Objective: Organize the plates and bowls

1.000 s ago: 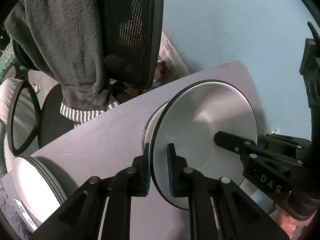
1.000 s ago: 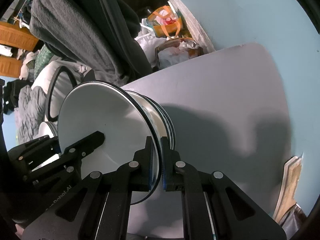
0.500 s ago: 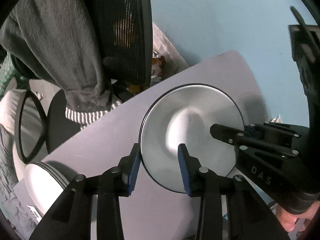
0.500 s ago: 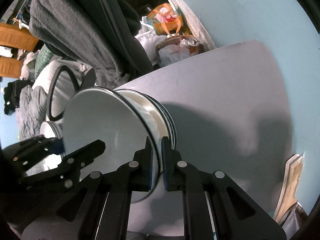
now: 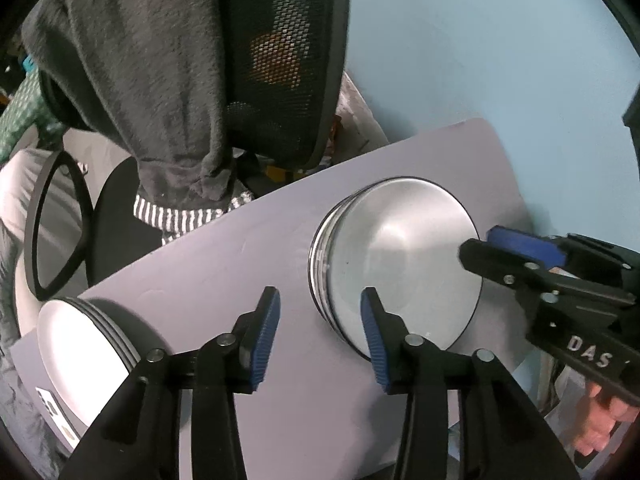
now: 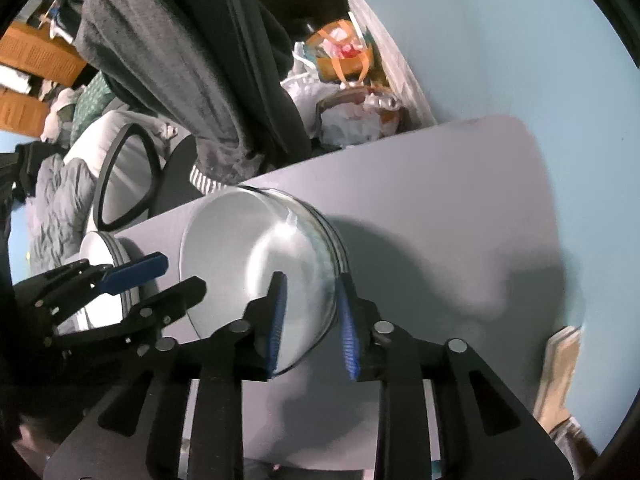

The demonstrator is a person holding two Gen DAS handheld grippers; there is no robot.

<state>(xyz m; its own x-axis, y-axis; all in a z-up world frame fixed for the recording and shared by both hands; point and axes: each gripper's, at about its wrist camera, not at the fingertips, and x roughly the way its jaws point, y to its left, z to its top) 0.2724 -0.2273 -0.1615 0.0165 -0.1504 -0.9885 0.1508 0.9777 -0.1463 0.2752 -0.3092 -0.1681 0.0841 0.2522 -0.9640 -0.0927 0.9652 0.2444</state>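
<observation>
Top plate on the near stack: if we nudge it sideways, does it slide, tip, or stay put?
The top plate looks glossy and smooth, so it would probably slide readily over the stack beneath. It lies flat and wide, so tipping seems unlikely. It looks rigid, likely ceramic, so it may chip if pushed off the table.

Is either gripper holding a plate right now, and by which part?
Nothing is held. Left gripper and right gripper are both open; the top plate lies on its stack.

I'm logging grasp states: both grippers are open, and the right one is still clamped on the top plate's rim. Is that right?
Not quite. The right gripper is open too: in the right wrist view its fingers stand apart, astride the top plate without clamping its rim. The left gripper is open.
</observation>
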